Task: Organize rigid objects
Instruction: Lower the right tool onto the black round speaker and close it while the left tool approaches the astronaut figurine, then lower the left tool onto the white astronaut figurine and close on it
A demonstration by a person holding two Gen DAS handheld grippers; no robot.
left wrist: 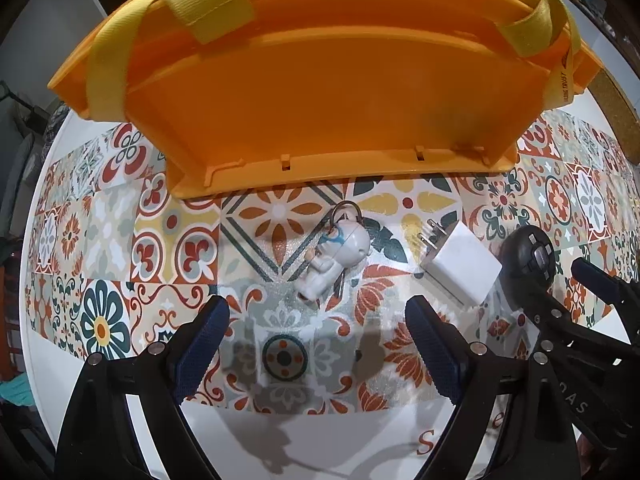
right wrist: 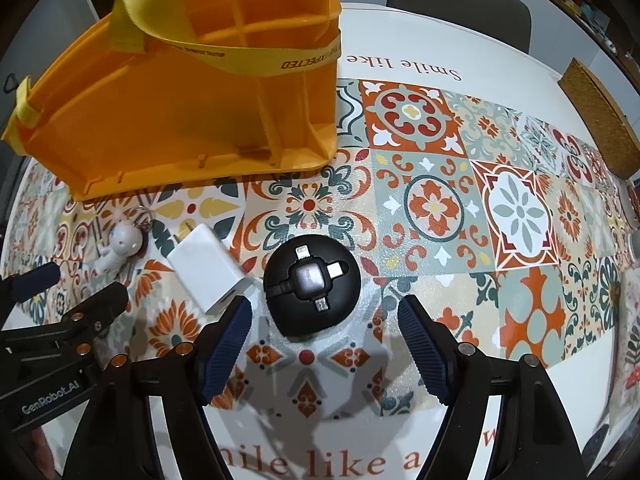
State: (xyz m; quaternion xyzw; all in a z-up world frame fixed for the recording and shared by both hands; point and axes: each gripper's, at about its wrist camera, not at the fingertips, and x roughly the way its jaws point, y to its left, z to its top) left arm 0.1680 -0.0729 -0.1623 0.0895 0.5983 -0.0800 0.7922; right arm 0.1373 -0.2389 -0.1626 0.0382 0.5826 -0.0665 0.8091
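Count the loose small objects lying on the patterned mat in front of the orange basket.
3. A white figurine keychain lies nearest the orange basket, a white wall charger beside it, and a round black multi-connector cable reel next to that. The basket may hide others.

Two handheld grippers, black frames with blue-padded fingers

Each gripper, the left gripper (left wrist: 316, 332) and the right gripper (right wrist: 324, 332), is built of black angular arms ending in dark blue ribbed pads (right wrist: 228, 344). Round silver and copper-coloured fasteners (right wrist: 185, 347) are set at the joints. White lettering "GenRobot.AI" (right wrist: 50, 398) is printed on the left gripper's body.
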